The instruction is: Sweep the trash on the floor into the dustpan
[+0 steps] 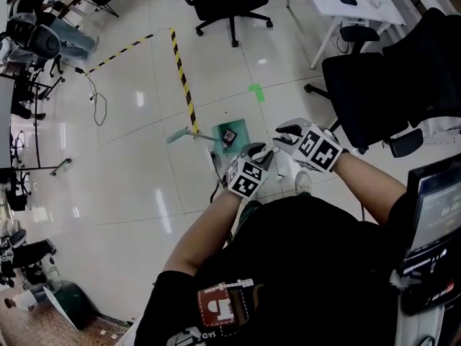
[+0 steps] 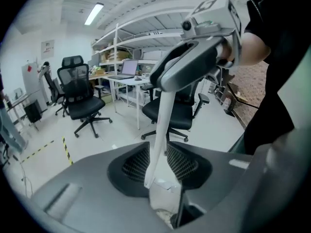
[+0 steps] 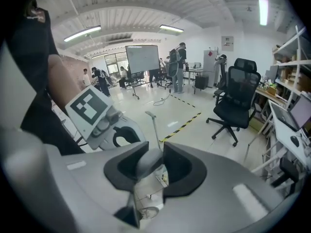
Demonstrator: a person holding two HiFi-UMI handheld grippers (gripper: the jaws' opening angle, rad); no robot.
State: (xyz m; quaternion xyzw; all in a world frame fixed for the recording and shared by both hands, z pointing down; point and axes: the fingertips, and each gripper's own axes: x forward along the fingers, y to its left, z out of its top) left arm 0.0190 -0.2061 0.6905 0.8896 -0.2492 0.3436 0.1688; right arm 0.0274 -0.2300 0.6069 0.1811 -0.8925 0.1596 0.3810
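Clamps left gripper (image 2: 160, 166) on the white broom handle (image 2: 162, 125) at centre frame, right gripper (image 3: 151, 161) on its rounded top; faces green dustpan (image 1: 240, 127) holding trash (image 1: 229, 136) just above.

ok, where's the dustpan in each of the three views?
Head view: green dustpan on the floor, centre.
Left gripper view: not in it.
Right gripper view: only its upright handle, mid-frame.
Shared landmark: yellow-black floor tape, in all three.

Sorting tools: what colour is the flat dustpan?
The dustpan is teal green; head view shows it best.
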